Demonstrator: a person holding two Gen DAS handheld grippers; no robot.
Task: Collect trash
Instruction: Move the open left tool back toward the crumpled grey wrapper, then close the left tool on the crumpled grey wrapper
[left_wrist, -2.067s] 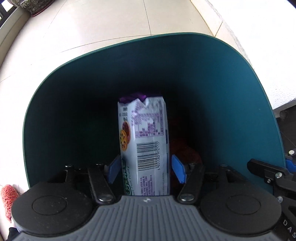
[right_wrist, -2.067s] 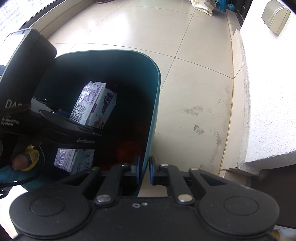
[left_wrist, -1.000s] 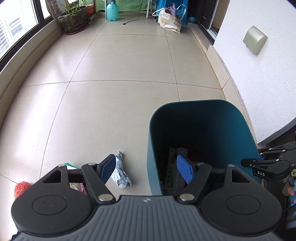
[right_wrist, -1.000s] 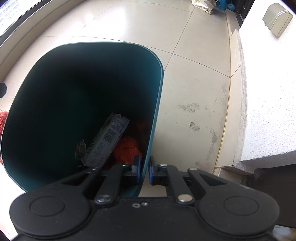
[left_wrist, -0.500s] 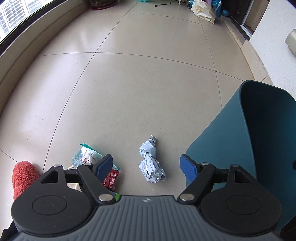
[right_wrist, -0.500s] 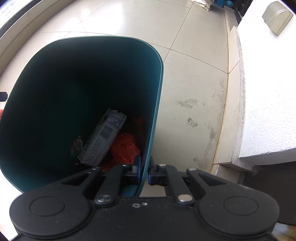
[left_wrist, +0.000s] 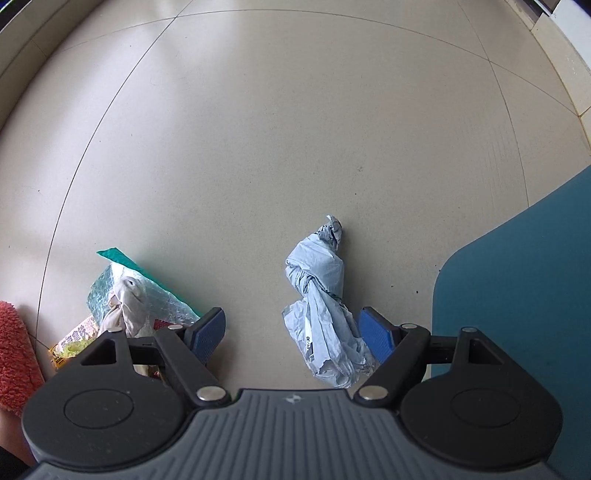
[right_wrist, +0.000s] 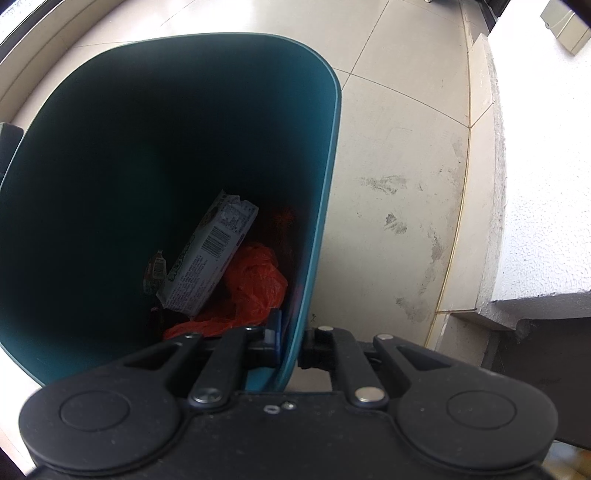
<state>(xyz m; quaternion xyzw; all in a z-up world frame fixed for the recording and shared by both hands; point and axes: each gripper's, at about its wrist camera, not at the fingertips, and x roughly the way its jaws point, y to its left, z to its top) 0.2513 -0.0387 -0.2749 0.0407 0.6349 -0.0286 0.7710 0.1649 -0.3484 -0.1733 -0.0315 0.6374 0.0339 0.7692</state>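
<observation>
My left gripper (left_wrist: 293, 334) is open and empty, low over the floor. A crumpled pale blue paper wad (left_wrist: 325, 302) lies between its fingers, close to the right fingertip (left_wrist: 376, 334). A green foil wrapper with a white rag (left_wrist: 129, 295) lies beside the left fingertip (left_wrist: 208, 332). My right gripper (right_wrist: 291, 341) is shut on the rim of the teal trash bin (right_wrist: 325, 166). Inside the bin lie a white biscuit packet (right_wrist: 210, 254) and a red plastic bag (right_wrist: 255, 284). The bin's outer wall (left_wrist: 517, 295) shows at the right of the left wrist view.
A red fluffy cloth (left_wrist: 14, 347) lies at the far left, with a yellow snack wrapper (left_wrist: 74, 341) next to it. A white wall and step (right_wrist: 517, 184) stand right of the bin. Beige tiled floor (left_wrist: 277, 129) stretches ahead.
My left gripper has left the bin, where it dropped the biscuit packet, and moved left and down toward the blue paper wad. The right gripper has kept its hold on the bin rim.
</observation>
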